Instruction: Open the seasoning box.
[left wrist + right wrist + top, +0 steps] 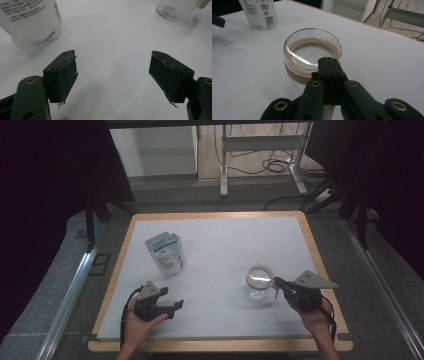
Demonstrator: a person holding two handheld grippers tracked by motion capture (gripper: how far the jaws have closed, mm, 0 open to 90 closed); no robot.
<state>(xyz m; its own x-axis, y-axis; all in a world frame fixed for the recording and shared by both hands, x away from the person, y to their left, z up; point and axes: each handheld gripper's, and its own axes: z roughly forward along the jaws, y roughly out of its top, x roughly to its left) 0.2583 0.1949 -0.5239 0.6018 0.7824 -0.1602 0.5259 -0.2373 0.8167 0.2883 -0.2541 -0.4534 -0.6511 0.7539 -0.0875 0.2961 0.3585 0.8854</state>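
Care is needed as we press the closed, empty right gripper (329,60) on the jar (259,283) lid at the desk's (225,227) right, left gripper (113,75) wide open.

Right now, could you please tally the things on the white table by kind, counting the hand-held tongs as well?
Glass jars with a lid: 1, the jar
Printed white pouches: 1, the pouch
Tongs: 2, the left tongs open, the right tongs shut at the jar's rim
Total: 4
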